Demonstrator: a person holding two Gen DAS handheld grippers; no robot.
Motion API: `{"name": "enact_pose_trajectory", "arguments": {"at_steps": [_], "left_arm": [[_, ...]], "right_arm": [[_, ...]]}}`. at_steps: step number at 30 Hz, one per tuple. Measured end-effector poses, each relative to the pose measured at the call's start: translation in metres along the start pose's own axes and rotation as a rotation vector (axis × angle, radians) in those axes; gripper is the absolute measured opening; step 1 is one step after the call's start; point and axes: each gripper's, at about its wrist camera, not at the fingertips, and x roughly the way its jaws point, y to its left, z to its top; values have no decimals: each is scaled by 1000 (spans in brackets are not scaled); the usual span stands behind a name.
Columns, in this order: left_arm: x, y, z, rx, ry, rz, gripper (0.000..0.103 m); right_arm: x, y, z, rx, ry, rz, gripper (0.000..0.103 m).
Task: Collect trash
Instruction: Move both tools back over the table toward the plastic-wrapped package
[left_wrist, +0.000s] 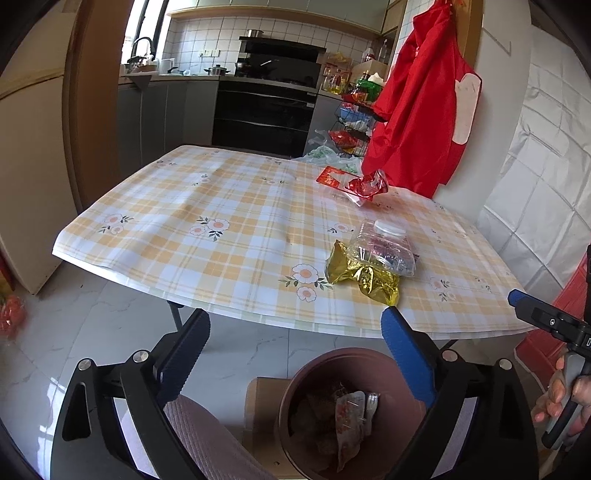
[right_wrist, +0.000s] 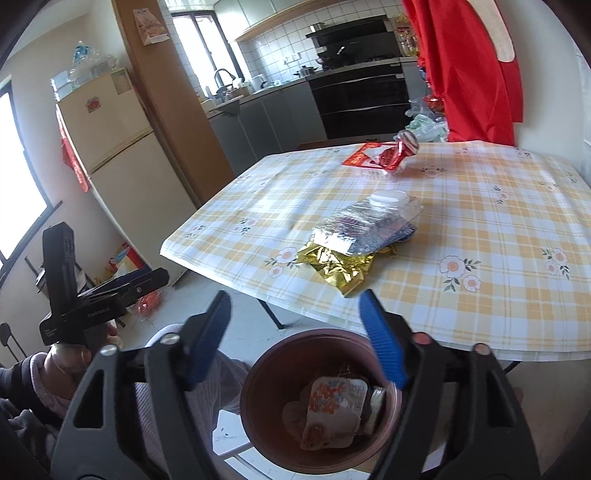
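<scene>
Both tools, left tool (left_wrist: 295, 328) and right tool (right_wrist: 295, 314), are hanging released and empty over the bin (right_wrist: 258, 376) at lower centre, already holding wrappers, while the gold bag (right_wrist: 336, 267), plastic bottle (right_wrist: 369, 221) and red wrapper (right_wrist: 384, 155) are lying on the table (right_wrist: 480, 229), waiting.

You get bright daylight in both views, coming from the kitchen window (right_wrist: 195, 40), which blows out to white. The fisheye bends straight lines hard near the dark rounded edges. The table (left_wrist: 221, 206) stays sharp, while the close blue fingers (right_wrist: 210, 336) look slightly soft. Shadows are faint.
</scene>
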Motion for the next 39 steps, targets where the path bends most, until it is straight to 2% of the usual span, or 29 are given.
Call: {"name": "enact_pose_trajectory", "arguments": {"at_steps": [1, 4, 15, 24, 30, 33, 39], "left_arm": [[1, 0, 0, 1, 2, 6, 92], [2, 2, -2, -2, 4, 11, 92], [17, 4, -2, 6, 19, 18, 92], [42, 8, 13, 7, 19, 23, 92], [68, 11, 27, -3, 21, 16, 89], [80, 14, 33, -10, 22, 15, 89], [98, 16, 41, -3, 30, 17, 88]], "right_arm": [[0, -2, 0, 5, -1, -12, 87], [1, -7, -2, 14, -2, -53, 92], [10, -33, 2, 31, 9, -148, 94], [34, -57, 40, -19, 26, -183, 94], [90, -74, 82, -78, 59, -183, 87], [136, -84, 102, -91, 101, -181, 83], [203, -96, 125, -116, 152, -213, 80]]}}
